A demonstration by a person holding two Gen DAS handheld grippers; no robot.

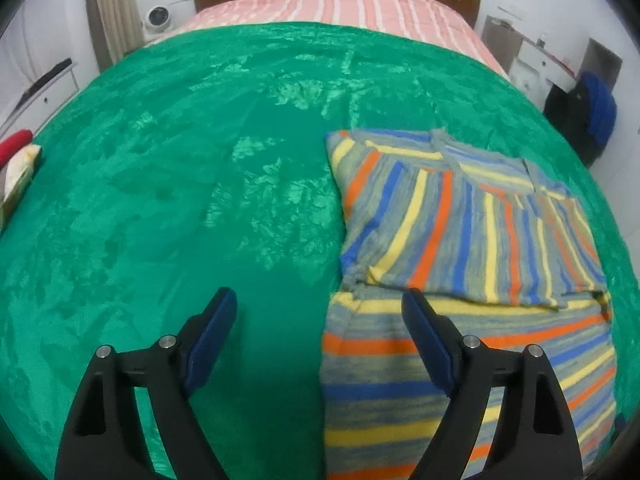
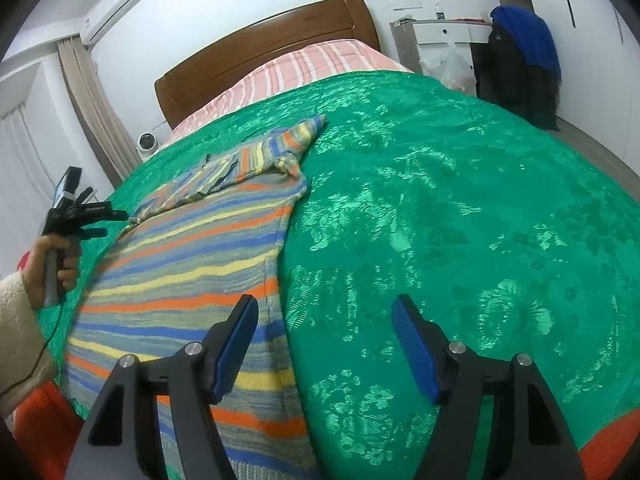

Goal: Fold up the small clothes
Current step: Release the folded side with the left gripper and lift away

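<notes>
A small striped knit sweater (image 1: 460,248) in grey, blue, yellow and orange lies flat on the green bedspread (image 1: 200,160), its sleeves folded in across the chest. My left gripper (image 1: 320,300) is open and empty, hovering over the sweater's left edge. In the right wrist view the sweater (image 2: 192,264) lies left of centre. My right gripper (image 2: 324,308) is open and empty above the sweater's right hem edge. The left gripper (image 2: 104,220) shows there, held in a hand at the sweater's far side.
The green bedspread (image 2: 460,220) covers a bed with a pink striped sheet (image 2: 304,64) and a wooden headboard (image 2: 260,48). A dark and blue jacket (image 2: 520,60) hangs at the right wall. A red item (image 1: 14,144) lies at the bed's left edge.
</notes>
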